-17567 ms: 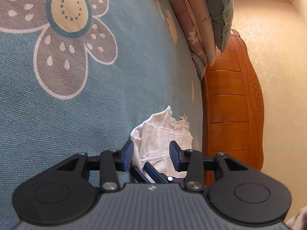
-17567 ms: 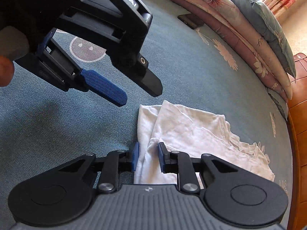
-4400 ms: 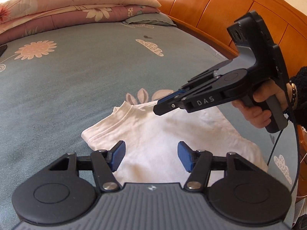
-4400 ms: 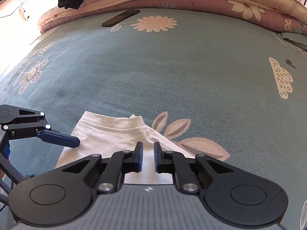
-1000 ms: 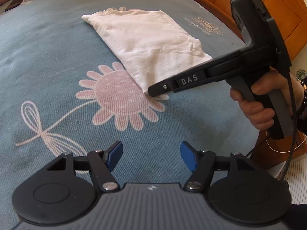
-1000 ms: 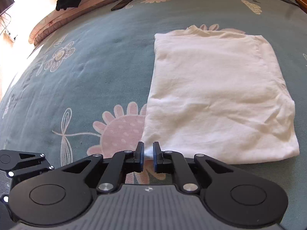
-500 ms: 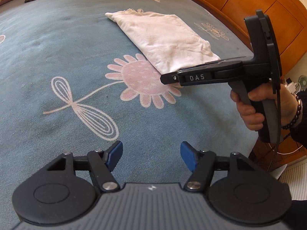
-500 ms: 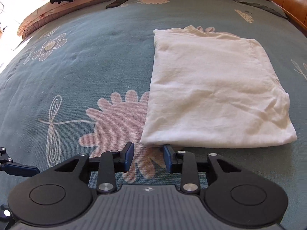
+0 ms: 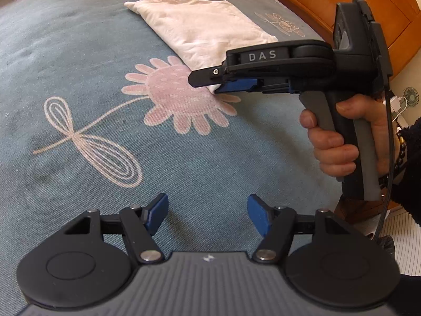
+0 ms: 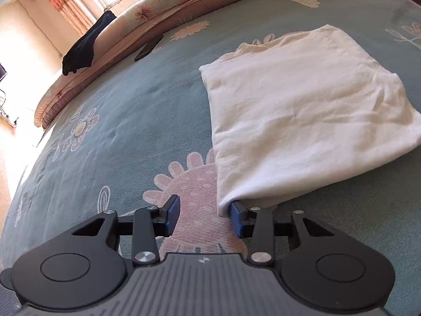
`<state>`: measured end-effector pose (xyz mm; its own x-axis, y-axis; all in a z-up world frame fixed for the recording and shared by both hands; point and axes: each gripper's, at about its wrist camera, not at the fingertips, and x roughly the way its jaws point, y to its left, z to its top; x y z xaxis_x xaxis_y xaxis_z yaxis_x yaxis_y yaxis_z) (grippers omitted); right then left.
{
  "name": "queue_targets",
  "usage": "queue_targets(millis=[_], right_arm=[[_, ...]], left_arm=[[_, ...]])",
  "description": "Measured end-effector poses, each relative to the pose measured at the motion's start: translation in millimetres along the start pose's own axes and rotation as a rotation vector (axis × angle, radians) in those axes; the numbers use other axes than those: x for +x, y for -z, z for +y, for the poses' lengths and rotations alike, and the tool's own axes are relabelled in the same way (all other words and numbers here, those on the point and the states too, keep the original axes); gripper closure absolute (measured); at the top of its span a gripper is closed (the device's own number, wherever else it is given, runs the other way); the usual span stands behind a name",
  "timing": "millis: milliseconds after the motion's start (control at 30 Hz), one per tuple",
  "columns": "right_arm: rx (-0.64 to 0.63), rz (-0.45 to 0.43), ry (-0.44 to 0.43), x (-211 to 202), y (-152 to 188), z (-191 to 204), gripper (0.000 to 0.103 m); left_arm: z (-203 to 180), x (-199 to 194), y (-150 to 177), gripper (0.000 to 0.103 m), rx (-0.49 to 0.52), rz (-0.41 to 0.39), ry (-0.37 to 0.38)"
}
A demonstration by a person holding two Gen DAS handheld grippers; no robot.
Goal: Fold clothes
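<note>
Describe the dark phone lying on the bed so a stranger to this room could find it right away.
Start at the blue-green floral bedspread and look to its far edge, where the rolled pink quilt runs along it. The phone lies flat just before that quilt, beyond the folded white shirt. It is the only thin, hard, black slab; the other dark item, a black garment, is draped soft over the quilt.

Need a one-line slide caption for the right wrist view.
Open right tongs at the near corner of the folded white shirt on the bed.

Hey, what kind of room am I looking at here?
Most likely a bedroom. The folded white garment lies on a bed covered by a blue floral sheet, rolled quilts are stacked along its far edge, and a wooden headboard runs along one side.
</note>
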<state>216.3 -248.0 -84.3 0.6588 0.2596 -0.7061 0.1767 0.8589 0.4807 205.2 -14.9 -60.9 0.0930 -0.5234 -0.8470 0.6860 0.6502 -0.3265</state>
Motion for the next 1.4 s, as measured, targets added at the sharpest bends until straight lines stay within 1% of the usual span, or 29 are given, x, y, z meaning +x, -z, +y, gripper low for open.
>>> queue_targets(millis=[67, 167, 267, 400, 467, 533, 600, 667, 767, 833, 900, 933, 967, 1000, 1033, 1067, 1133, 1167, 1267, 1333, 1400], right_arm=[[0.047, 0.028, -0.048, -0.9, -1.1, -6.8, 0.056], [0.078, 0.103, -0.131, -5.8, -4.7, -12.3, 0.057], [0.053, 0.082, -0.11, -20.8, -10.4, -7.2, 0.057], [0.07, 0.005, -0.102, -27.4, -27.0, -8.9, 0.057], [0.061, 0.01, -0.093, -19.2, -31.5, -11.2, 0.057], [0.074, 0.059, -0.059, -8.5, -28.9, -19.6, 0.056], [0.097, 0.084, -0.061, -13.5, -23.1, -30.8, 0.057], [0.118, 0.099, -0.061, -20.2, -18.9, -42.3, 0.057], [0.124, -0.008, -0.037, -51.3, -35.3, -63.3, 0.057], [0.121, -0.059, 0.006, -58.2, -54.1, -82.9, 0.057], [0.133, -0.054, 0.03, -56.1, -66.0, -103.1, 0.057], [0.141, -0.044, 0.044, -54.7, -70.4, -114.0, 0.057], [0.14, -0.026, 0.075, -53.8, -72.3, -126.2, 0.057], [0.136, -0.012, 0.127, -54.5, -73.1, -136.9, 0.057], [0.139, -0.008, 0.151, -57.7, -73.4, -145.5, 0.058], [0.15, -0.016, 0.15, -63.3, -73.6, -152.6, 0.059], [0.188, -0.04, 0.158, -78.9, -73.5, -168.2, 0.059], [0.203, -0.031, 0.158, -80.8, -73.5, -173.3, 0.059], [0.293, 0.022, 0.092, -72.5, -70.4, -191.6, 0.059], [0.334, 0.032, 0.081, -63.9, -69.0, -197.7, 0.06], [0.372, 0.021, 0.084, -60.2, -68.1, -201.4, 0.083]], left_arm=[[0.9, -2.7, -0.2, 0.037, 0.001, 0.004, 0.007], [2.9, -6.8, -1.8, 0.037, 0.004, 0.014, 0.01], [3.3, -9.8, -5.5, 0.037, 0.024, 0.018, -0.008], [2.1, -8.6, -16.7, 0.037, 0.04, 0.014, -0.009], [0.1, -5.5, -22.8, 0.037, 0.06, 0.017, -0.022], [-1.3, -2.6, -29.3, 0.037, 0.082, 0.02, -0.039], [-1.9, -0.2, -40.0, 0.037, 0.108, 0.016, -0.066], [-9.6, 2.1, -55.2, 0.037, 0.13, -0.01, -0.067], [-26.1, 11.4, -82.9, 0.037, 0.174, -0.059, -0.046], [-39.9, 24.8, -101.0, 0.036, 0.207, -0.09, -0.026], [-56.5, 48.0, -119.0, 0.036, 0.23, -0.099, -0.003], [-60.2, 59.1, -124.4, 0.036, 0.225, -0.092, 0.004], [-63.8, 70.2, -129.8, 0.036, 0.219, -0.085, 0.011], [-67.3, 80.1, -134.8, 0.036, 0.214, -0.079, 0.017], [-68.8, 81.3, -136.5, 0.037, 0.214, -0.079, 0.017], [-70.4, 82.6, -138.1, 0.037, 0.213, -0.079, 0.016], [-73.6, 85.1, -141.5, 0.037, 0.212, -0.079, 0.015], [-75.1, 86.3, -143.2, 0.036, 0.212, -0.079, 0.014], [-79.9, 90.0, -148.2, 0.036, 0.21, -0.079, 0.012], [-83.0, 92.5, -151.6, 0.036, 0.209, -0.08, 0.011], [-86.1, 95.0, -154.9, 0.036, 0.209, -0.08, 0.01]])
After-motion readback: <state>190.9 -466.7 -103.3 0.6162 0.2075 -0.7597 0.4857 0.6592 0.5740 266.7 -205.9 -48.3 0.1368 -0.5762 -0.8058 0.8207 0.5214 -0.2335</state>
